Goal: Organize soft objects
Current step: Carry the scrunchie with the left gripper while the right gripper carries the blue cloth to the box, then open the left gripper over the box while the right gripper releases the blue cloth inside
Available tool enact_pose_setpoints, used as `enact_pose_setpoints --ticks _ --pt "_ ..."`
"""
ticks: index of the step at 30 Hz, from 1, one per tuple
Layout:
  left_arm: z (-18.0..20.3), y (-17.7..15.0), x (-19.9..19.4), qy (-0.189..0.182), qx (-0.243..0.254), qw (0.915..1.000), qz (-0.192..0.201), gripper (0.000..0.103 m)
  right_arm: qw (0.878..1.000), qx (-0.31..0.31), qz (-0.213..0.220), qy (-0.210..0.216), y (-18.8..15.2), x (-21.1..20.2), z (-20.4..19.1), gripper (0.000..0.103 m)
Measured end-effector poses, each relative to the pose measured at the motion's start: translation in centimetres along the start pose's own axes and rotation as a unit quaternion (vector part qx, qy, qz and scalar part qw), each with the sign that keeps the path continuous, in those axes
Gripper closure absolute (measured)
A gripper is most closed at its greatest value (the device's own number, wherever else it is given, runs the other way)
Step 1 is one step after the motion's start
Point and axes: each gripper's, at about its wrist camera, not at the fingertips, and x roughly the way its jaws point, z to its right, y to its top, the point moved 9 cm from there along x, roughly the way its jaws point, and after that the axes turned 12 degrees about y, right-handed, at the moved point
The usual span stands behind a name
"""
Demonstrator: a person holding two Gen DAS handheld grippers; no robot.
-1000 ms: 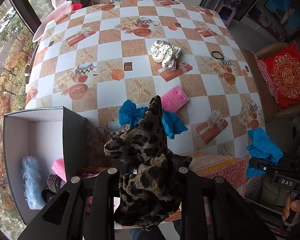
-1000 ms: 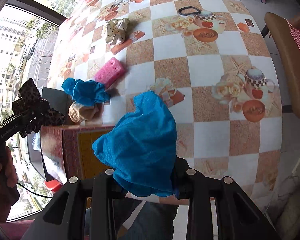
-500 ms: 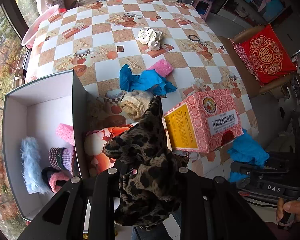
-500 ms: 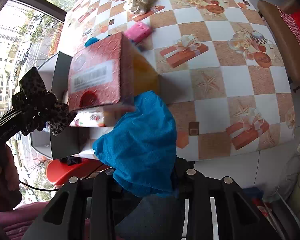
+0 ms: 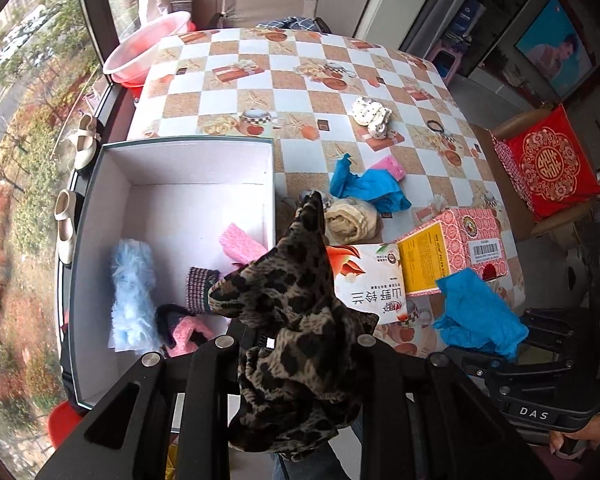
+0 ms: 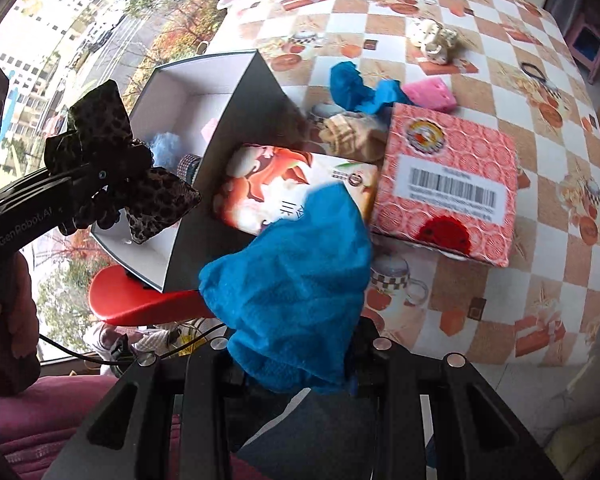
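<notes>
Carry step: left gripper [image 5: 296, 344] clenched on leopard scrunchie [image 5: 296, 312], right gripper [image 6: 296, 350] on blue cloth [image 6: 296, 280]. Next: hover over white box [image 5: 172, 168] w/ each, release inside.

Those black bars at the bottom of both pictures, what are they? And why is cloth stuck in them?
They are jaws, like big tongs. A person holds one tool in each hand, and a small camera on each tool looks along its jaws, so each picture comes from one tool.

The left gripper is shut on a leopard-print cloth. The right gripper is shut on a blue cloth.

Below is a table with a checked cover. On it stands an open white box with soft things already inside, like a fluffy light-blue piece. Beside it lie two printed cartons, a cream cloth and another blue cloth.
</notes>
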Motion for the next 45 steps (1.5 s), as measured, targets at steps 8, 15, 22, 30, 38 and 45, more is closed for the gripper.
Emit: enact_pose_setpoints --ticks 8,15,22,30,38,45 --pt "-4.8 -0.9 0.1 0.01 -0.072 0.9974 0.001 0.077 0.998 -0.066 -0.017 -0.006 3.4 1.2 -4.5 0.071" --pt "-7.3 -1.4 0.8 0.023 -0.1 0.9947 0.0 0.077 0.996 -0.092 -0.005 0.016 7.2 1.4 -8.9 0.071" --pt "-8.4 -1.9 1.0 0.029 -0.115 0.993 0.001 0.077 0.99 -0.137 -0.022 0.014 8.7 2.5 -12.0 0.071" --pt "-9.4 -2.4 1.3 0.034 -0.13 0.9909 -0.005 0.077 0.987 -0.153 -0.037 0.013 9.5 3.6 -13.0 0.071" --pt "-9.5 -2.5 1.4 0.033 -0.132 0.9908 -0.006 0.077 0.987 -0.158 -0.04 0.011 9.9 3.7 -13.2 0.071" --pt "-9.6 -2.5 1.5 0.033 -0.132 0.9907 -0.007 0.077 0.986 -0.16 -0.043 0.009 10.0 3.8 -13.3 0.071"
